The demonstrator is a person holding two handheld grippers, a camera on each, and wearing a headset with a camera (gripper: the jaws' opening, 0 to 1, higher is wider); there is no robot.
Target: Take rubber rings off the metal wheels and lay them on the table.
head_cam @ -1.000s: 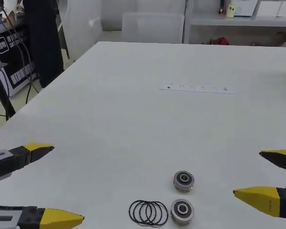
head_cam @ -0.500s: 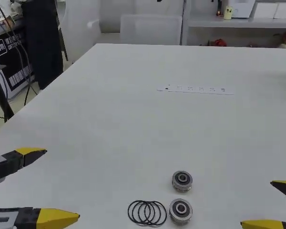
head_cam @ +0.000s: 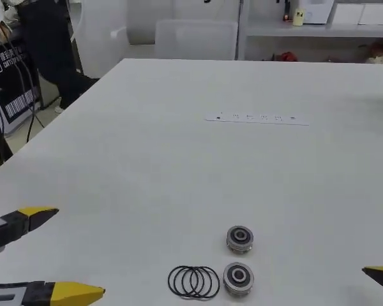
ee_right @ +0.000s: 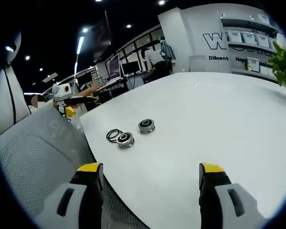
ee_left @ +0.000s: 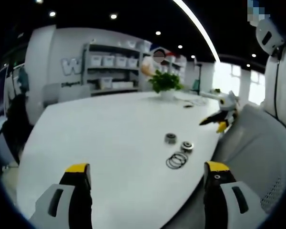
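A small cluster of thin black rubber rings (head_cam: 193, 282) lies flat on the white table (head_cam: 179, 159), overlapping one another, at about 6 o'clock in the head view, close to the near edge. Just beside them at 3 o'clock lies the nearer metal wheel (head_cam: 238, 278), flat on its side with its dark hub facing up. The farther metal wheel (head_cam: 240, 237) sits at 12 o'clock from the first, near it but apart. Whether any ring is on either wheel is too small to tell.

The left gripper (head_cam: 80, 252) hovers over the table at 9 o'clock from the rings, well apart from them, its yellow-tipped jaws spread wide with nothing between them. In its own view the rings and wheels lie ahead at about 1 o'clock. The right gripper (ee_right: 150, 168) also has its jaws wide apart and bare, and in its view the rings and wheels lie at about 11 o'clock. In the head view one of its yellow tips shows at 4 o'clock.

Farther up the table, at 12 o'clock from the wheels, lies a pale strip with small marks (head_cam: 255, 118). Past the far edge stands a white chair (head_cam: 195, 38).
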